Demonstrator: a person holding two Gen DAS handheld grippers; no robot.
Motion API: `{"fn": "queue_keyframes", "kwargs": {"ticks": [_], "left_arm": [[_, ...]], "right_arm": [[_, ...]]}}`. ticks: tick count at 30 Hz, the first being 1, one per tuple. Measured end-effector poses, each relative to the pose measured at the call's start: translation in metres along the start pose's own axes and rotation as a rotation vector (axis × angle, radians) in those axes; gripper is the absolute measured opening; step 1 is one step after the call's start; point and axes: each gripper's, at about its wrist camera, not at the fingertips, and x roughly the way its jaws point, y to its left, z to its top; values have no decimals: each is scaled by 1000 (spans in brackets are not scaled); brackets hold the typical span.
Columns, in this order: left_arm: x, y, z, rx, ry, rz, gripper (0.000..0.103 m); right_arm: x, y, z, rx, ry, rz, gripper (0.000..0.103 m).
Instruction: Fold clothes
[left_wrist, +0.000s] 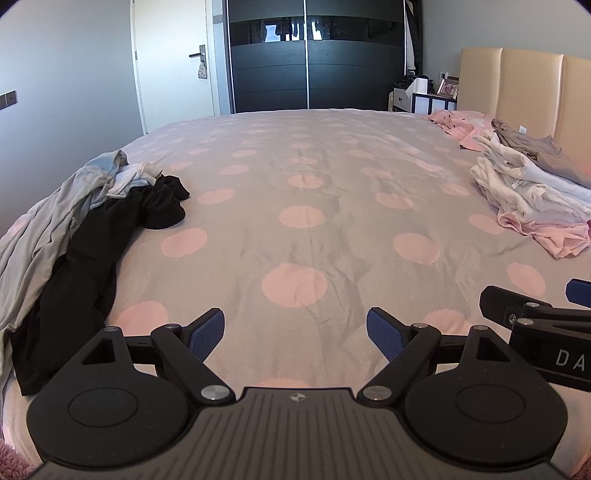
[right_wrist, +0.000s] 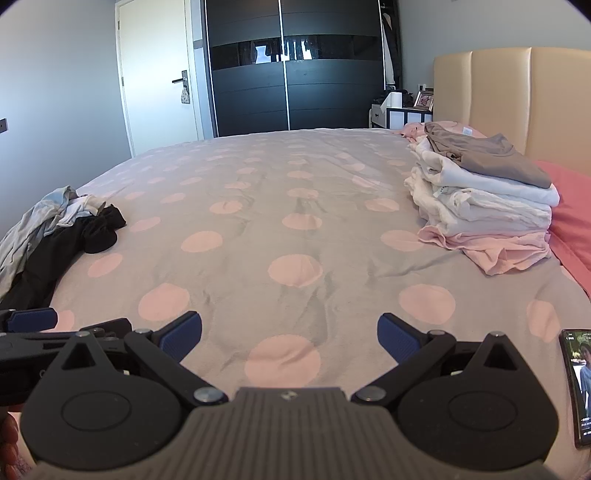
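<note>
A loose clothes heap (right_wrist: 55, 236) lies left on the bed (right_wrist: 295, 206), a folded stack (right_wrist: 480, 206) right, a wardrobe (right_wrist: 291, 66) far behind.

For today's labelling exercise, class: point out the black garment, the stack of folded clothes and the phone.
black garment (left_wrist: 92, 236), left wrist view, on its middle stretch.
stack of folded clothes (right_wrist: 487, 206), right wrist view, on a white layer's front.
phone (right_wrist: 580, 387), right wrist view, on its lit screen.

L hand-held gripper (left_wrist: 295, 334) wide open, empty, above bedspread (left_wrist: 303, 192); unfolded clothes (left_wrist: 85, 229) left.
</note>
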Motion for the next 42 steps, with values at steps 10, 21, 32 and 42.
{"fn": "queue_keyframes", "kwargs": {"ticks": [10,21,32,42], "left_arm": [[2,4,-5,-9,9,-6,85],[3,2,-6,-12,13,-4,85],[3,5,-7,-12,11,-2,85],[2,6,-7,-13,10,0,85]], "right_arm": [[-1,-1,-3,2,-1,0,102],[0,1,-2,5,9,-3,102],[2,0,-3,6,12,1,102],[1,0,-3,5,12,2,102]]}}
